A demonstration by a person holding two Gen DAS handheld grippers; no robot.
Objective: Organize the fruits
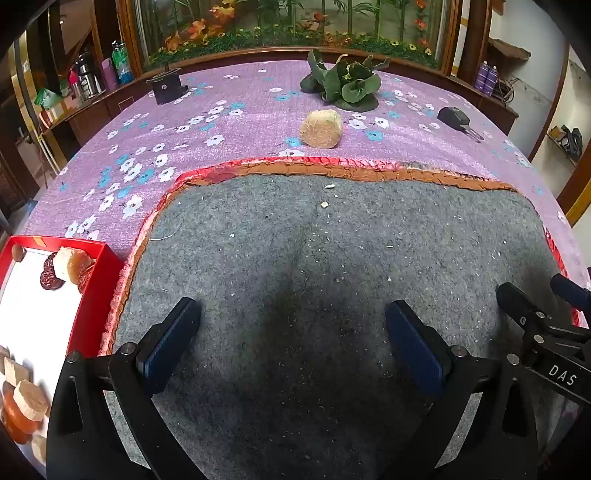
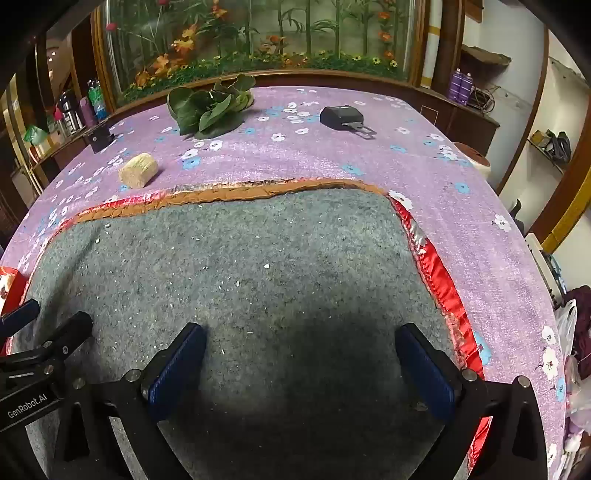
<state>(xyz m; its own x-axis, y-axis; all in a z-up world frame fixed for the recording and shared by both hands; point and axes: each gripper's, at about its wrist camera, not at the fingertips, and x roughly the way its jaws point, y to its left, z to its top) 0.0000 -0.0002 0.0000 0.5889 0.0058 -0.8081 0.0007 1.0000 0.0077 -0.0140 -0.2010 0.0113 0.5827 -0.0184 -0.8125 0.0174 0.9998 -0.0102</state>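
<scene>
Indoors, grey mat (image 1: pixel 314 277) on purple floral tablecloth (image 1: pixel 221 110), planter window (image 1: pixel 288 26) behind.

Fig.: Your fruit pcs sit in the red tray (image 1: pixel 96 295) at far left w/ white floor: dark-red slices (image 1: pixel 50 275) under a pale-orange chunk (image 1: pixel 72 264) near the back wall; tan blocks (image 1: pixel 27 400) and an orange pc (image 1: pixel 14 413) near the front. One straw-coloured lump (image 1: pixel 320 129) lies alone on the purple cloth.

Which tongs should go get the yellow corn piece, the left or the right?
Probably the left tongs. The corn piece lies almost straight ahead of them past the grey mat, and the red box is on their side. From the right tongs it lies far off to the left. Both are open and empty.
</scene>
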